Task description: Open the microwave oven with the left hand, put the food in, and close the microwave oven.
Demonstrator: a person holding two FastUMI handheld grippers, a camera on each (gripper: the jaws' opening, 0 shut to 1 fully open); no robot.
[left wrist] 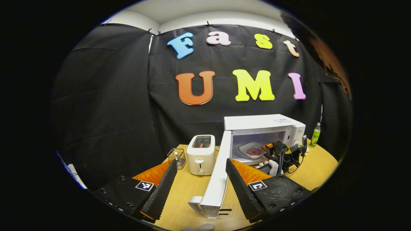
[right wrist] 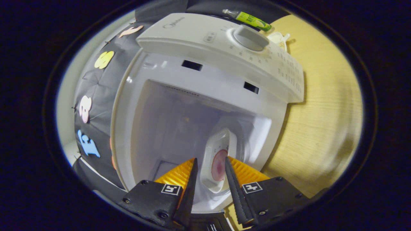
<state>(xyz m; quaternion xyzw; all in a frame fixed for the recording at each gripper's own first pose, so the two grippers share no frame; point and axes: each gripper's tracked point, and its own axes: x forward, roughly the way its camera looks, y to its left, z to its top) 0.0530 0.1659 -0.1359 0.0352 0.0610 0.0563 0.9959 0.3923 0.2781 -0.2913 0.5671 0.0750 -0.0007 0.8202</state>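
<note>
The microwave [left wrist: 266, 134] stands on the wooden surface [left wrist: 189, 189] with its door [left wrist: 218, 179] swung wide open. Inside sits a white plate [right wrist: 216, 160] carrying the food [right wrist: 219, 165]. The right gripper [right wrist: 210, 166], at the microwave's mouth, has its fingers parted around the plate's edge; whether they press it cannot be told. The left gripper [left wrist: 201, 166] is wide open, holding nothing, flanking the door's edge. A toaster [left wrist: 201, 154] stands just beside the door.
</note>
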